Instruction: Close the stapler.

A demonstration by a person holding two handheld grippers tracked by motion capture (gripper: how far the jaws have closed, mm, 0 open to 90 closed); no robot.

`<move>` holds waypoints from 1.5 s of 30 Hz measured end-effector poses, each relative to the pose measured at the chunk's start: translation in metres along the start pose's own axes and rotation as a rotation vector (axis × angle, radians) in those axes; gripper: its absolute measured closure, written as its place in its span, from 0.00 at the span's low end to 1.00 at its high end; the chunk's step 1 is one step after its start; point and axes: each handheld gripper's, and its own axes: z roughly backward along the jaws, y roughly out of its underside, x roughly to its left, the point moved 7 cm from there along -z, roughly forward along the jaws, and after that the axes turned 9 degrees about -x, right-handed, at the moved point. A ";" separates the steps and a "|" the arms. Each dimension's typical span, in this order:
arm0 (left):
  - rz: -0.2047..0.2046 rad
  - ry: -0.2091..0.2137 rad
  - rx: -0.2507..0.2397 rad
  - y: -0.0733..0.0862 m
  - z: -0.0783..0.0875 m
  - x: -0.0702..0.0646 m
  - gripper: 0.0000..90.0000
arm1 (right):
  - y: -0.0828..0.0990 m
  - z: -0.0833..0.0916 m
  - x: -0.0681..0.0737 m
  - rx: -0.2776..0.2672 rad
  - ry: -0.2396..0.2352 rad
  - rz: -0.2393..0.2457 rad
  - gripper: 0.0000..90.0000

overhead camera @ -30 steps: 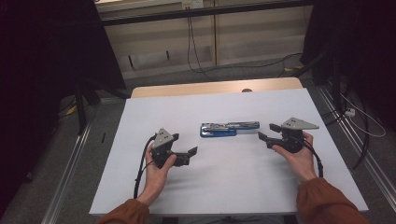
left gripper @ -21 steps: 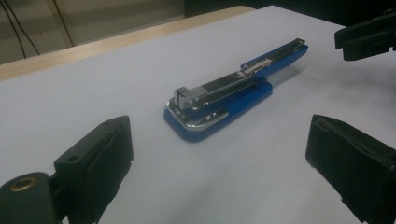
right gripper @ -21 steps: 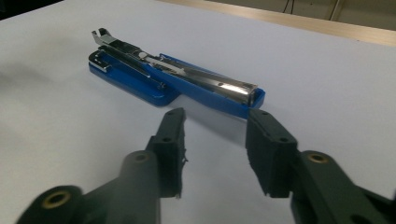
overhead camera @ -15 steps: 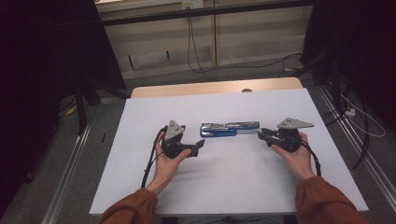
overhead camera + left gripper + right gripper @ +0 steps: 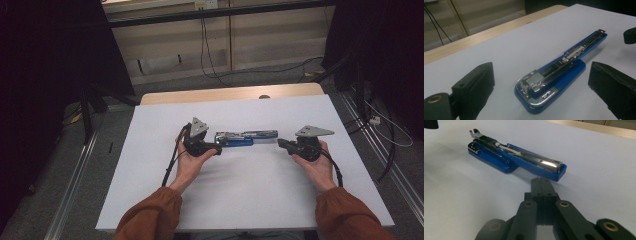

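Blue plastic stapler (image 5: 245, 138), long steel rail exposed, lies flat on the white desk (image 5: 150, 150). Left claw (image 5: 541, 82) has slid in from the left since earlier, jaws spread wide around the stapler's rounded end, not touching. Right claw (image 5: 541, 185) has just closed empty, tips just short of the stapler's square end.

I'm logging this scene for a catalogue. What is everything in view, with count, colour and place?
stapler: one, blue with a silver metal top, opened out flat, lying mid-sheet between the two grippers
sheet: one, white, covering most of the table
table: one, light wood, its far edge bare beyond the sheet
cables: several, black, on the floor and wall behind the table
left gripper: one, black, jaws open either side of the stapler's wide end, not pressing it
right gripper: one, black, jaws shut on nothing, tips just short of the stapler's narrow end
sleeves: two, rust-orange, bottom edge
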 end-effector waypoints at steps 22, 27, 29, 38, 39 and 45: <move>0.057 0.049 0.057 0.018 -0.010 0.004 0.54 | 0.003 -0.002 -0.002 0.011 0.006 0.019 1.00; 0.062 0.058 0.066 0.020 -0.009 0.007 0.69 | 0.004 -0.003 -0.003 0.016 0.004 0.013 1.00; 0.060 0.051 0.049 0.016 -0.006 0.009 0.74 | 0.004 -0.003 -0.003 0.018 0.002 0.015 1.00; 0.040 0.102 0.051 0.017 -0.008 -0.001 0.99 | 0.004 -0.008 -0.001 0.029 -0.004 0.024 1.00; 0.033 0.106 0.055 0.018 -0.009 -0.002 1.00 | 0.004 -0.009 -0.001 0.031 -0.004 0.026 1.00; 0.017 0.119 0.115 0.028 -0.015 -0.005 1.00 | 0.005 -0.012 -0.003 0.047 -0.001 0.029 1.00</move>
